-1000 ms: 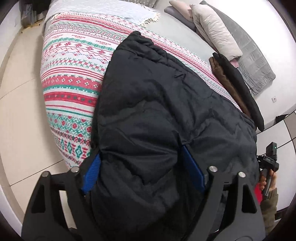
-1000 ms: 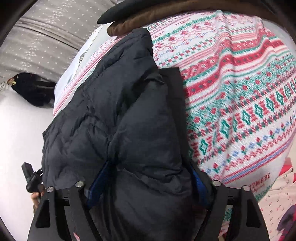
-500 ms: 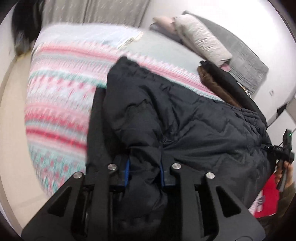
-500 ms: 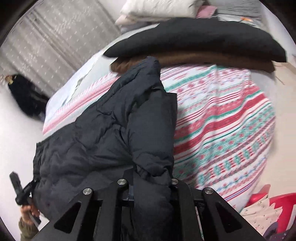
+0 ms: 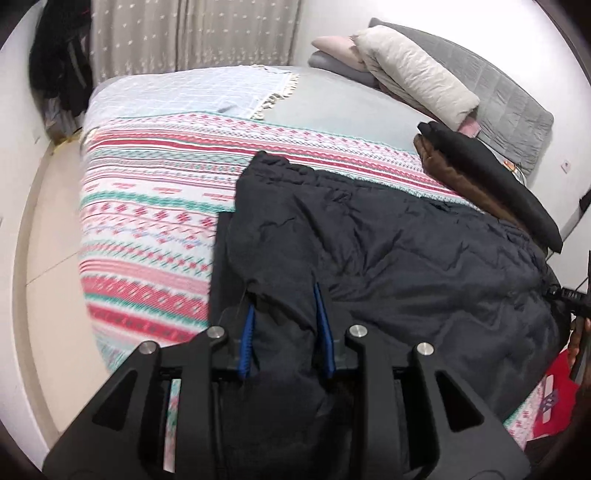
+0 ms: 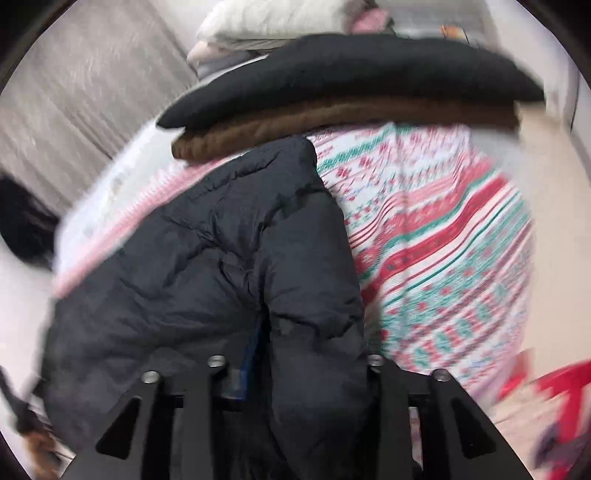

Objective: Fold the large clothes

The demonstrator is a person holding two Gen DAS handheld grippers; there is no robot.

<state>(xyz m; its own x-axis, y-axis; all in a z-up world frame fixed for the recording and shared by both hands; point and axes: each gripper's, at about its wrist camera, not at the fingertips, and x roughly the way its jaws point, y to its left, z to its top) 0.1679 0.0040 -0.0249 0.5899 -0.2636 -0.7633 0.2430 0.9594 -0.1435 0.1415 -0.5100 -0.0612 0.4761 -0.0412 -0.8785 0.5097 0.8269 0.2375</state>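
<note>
A large black puffer jacket (image 5: 388, 251) lies across the patterned bed cover (image 5: 155, 206). My left gripper (image 5: 284, 328) is shut on a fold of the jacket's near edge, the blue pads (image 5: 246, 336) pressing padding between them. In the right wrist view the same jacket (image 6: 192, 258) fills the lower left. My right gripper (image 6: 306, 354) is shut on another bunch of its near edge; one blue pad (image 6: 251, 354) shows, the other is hidden by fabric. The right gripper also shows at the far right of the left wrist view (image 5: 570, 299).
A folded black garment (image 5: 491, 181) on a brown one (image 5: 458, 177) lies at the bed's side, also seen in the right wrist view (image 6: 351, 85). Pillows (image 5: 417, 74) sit by the grey headboard (image 5: 506, 96). Curtains (image 5: 192, 33), beige floor (image 5: 48, 258). A red item (image 6: 554, 387) lies low right.
Both grippers went from open around the jacket's edge to shut on it. Both then lifted and pulled back, drawing the jacket edge up off the bed cover.
</note>
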